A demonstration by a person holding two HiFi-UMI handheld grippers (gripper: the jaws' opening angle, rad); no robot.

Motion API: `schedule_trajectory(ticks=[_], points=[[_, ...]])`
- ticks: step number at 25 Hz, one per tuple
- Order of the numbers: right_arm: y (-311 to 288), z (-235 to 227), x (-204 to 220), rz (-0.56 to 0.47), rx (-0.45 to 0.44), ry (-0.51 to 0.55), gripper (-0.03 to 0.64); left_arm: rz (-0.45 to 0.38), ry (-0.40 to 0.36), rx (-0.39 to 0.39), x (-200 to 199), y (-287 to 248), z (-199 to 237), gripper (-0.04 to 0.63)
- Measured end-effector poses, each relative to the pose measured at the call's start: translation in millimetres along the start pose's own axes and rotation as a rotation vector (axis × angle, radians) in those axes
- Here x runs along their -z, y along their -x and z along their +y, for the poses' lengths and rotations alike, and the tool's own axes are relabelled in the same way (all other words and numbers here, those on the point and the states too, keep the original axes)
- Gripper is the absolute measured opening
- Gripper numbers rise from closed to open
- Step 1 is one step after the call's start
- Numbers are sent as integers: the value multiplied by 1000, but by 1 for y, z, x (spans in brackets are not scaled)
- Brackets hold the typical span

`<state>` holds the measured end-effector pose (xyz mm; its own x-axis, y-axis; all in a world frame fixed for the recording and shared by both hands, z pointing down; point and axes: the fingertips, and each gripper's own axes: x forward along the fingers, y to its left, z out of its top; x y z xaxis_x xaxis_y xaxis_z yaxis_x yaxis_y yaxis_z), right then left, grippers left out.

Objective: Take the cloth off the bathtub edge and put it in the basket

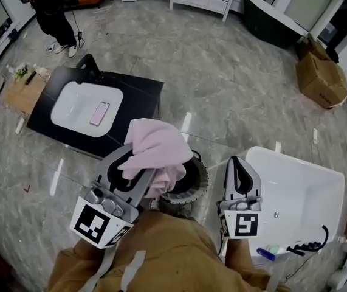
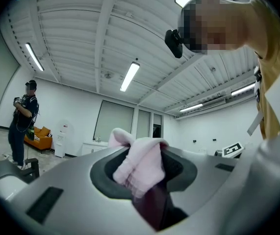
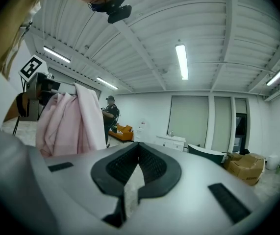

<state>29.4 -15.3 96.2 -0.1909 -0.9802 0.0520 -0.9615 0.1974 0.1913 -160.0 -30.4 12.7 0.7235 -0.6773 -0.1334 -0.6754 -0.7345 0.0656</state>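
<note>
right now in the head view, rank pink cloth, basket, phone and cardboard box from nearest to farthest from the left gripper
1. pink cloth, clamped in the left gripper.
2. basket, just right of it.
3. phone, on the white basin, ahead-left.
4. cardboard box, far upper right.

The pink cloth (image 1: 158,146), in the left hand-held gripper (image 1: 130,160), hangs over the dark round basket (image 1: 199,181). The right hand-held gripper (image 1: 237,162) stands between that basket and the white bathtub (image 1: 307,193).
</note>
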Motion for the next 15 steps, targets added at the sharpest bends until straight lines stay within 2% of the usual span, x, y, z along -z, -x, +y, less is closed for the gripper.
schedule_trajectory(ticks=[4,8,11,15], points=[[-2,-11,-4,-25,-13,-10,5,-27,-9,-5,-17,-9,-10,127],[0,-21,-4,-45,-21,-24,5,-88,-21,2,-46,-17,-18,127],[2,-25,-1,-48,-24,-30,5,-121,-60,1,-61,-19,-24,127],[6,-29,8,-15,-22,-44,5,-92,-96,-11,-48,-26,-30,129]])
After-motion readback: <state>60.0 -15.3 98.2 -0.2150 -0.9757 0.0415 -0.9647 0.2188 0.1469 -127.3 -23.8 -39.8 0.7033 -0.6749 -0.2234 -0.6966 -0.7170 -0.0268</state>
